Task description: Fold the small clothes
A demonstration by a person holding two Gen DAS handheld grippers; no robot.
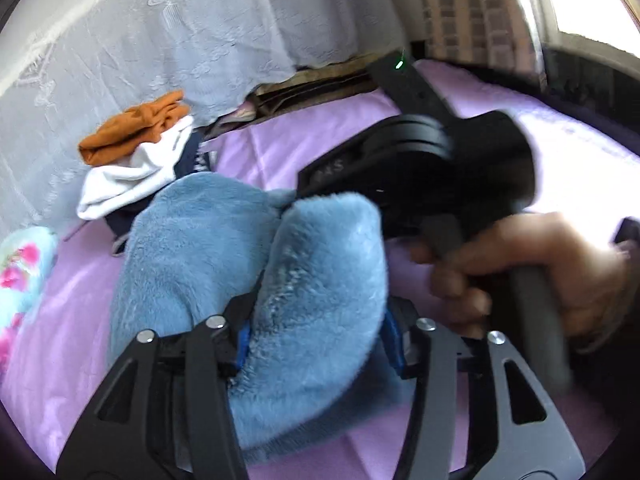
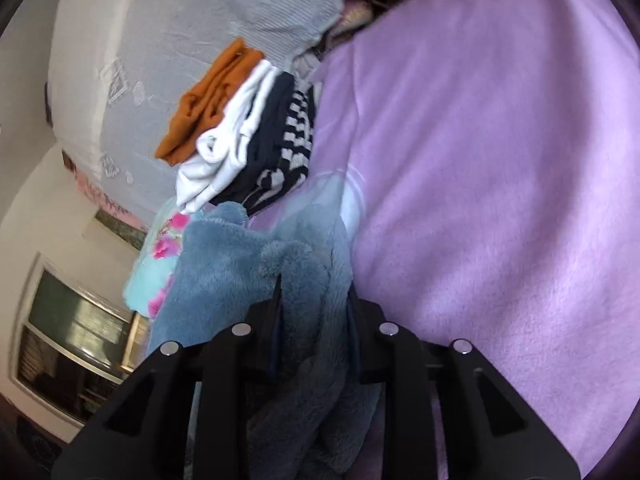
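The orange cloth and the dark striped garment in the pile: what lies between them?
A white garment lies folded between the orange cloth and the dark striped garment. The right wrist view shows all three layers most clearly.

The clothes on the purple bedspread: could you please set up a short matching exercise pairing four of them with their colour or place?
Things:
1. fluffy garment
2. top item of the folded pile
3. second item of the pile
4. flowered cloth

Descriptions:
A. white, under the orange one
B. pale turquoise with pink flowers, at the left edge of the left wrist view
C. blue, between the fingers of both grippers
D. orange

Pairs: 1-C, 2-D, 3-A, 4-B
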